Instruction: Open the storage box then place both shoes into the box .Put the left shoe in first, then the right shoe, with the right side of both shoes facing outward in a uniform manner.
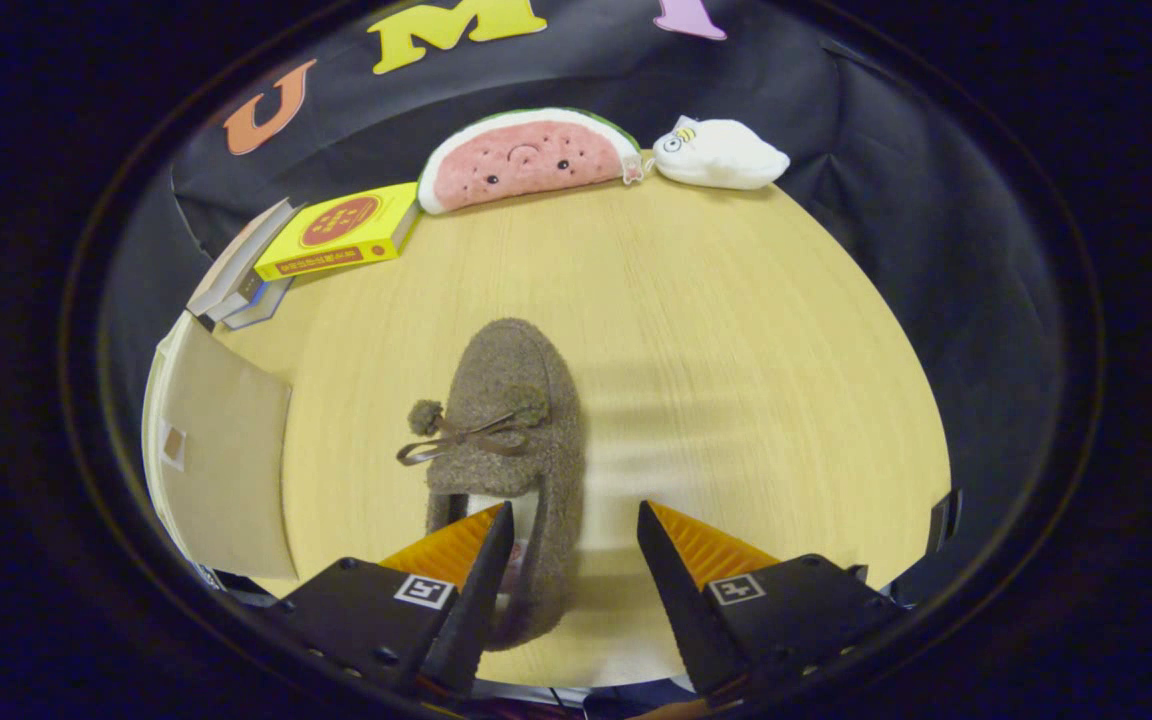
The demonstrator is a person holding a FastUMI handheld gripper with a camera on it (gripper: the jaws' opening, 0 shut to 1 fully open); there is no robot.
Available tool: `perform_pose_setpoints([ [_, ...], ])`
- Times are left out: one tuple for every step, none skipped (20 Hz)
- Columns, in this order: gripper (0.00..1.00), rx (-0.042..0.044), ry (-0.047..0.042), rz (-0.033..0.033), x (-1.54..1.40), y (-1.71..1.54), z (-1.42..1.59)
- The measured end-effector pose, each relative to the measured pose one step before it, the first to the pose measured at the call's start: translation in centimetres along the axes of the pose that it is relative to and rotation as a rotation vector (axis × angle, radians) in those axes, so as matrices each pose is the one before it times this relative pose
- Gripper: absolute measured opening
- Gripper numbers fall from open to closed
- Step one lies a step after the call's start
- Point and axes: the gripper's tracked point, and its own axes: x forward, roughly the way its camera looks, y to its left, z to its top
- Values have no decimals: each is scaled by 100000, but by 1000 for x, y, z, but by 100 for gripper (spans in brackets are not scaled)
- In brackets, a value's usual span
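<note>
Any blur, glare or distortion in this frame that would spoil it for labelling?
Gripper view: sharp, evenly lit, no glare; fisheye bends the table edge; faint shadow bands right of the fuzzy brown shoe, which lies between the open gripper fingers.

You see a fuzzy grey-brown shoe (521, 430) with brown bow, pale yellow wood-grain desk (736, 330), yellow book (341, 232) with red circle, pink-and-green watermelon plush (526, 158), white plush (721, 153), beige box (221, 450).

Table (736, 330) (light wood): shoe (516, 440), books (336, 235), two plush toys (526, 158).
</note>
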Motion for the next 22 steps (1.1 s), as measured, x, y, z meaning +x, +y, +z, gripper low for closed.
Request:
perform_pose_setpoints([
  [73,43,522,458,196,-18,-165],
  [70,-29,477,414,222,-91,-113],
  [66,627,461,1025,580,145,-250],
  [54,-469,977,1750,-120,324,17],
  [41,-915,254,-556,385,-83,-193],
  [28,-497,-306,-108,110,158,-2],
  [31,388,-8,2433,383,474,65],
  [16,474,1342,-1750,-273,-366,-385],
  [1,537,-1275,-358,206,124,315],
  [1,398,251,-441,-5,-55,-29],
  [1,934,162,-92,-196,17,-242],
  [1,985,274,-1002,-192,-245,-181],
  [1,635,-124,-1036,-272,-239,-77],
  [1,337,-563,156,-435,45,-99],
  [1,267,-463,-249,-585,-68,-84],
  [1,92,-723,-176,-763,-4,-142],
  [0,190,-836,190,-717,188,99],
  [0,455,-1420,305,-1014,189,147],
  [0,465,-1821,267,-1003,169,221],
  [0,100,-1977,-7,-1102,280,259],
  [1,-287,-2028,79,-1101,446,276],
  [0,-500,-1776,-1,-1158,445,286],
])
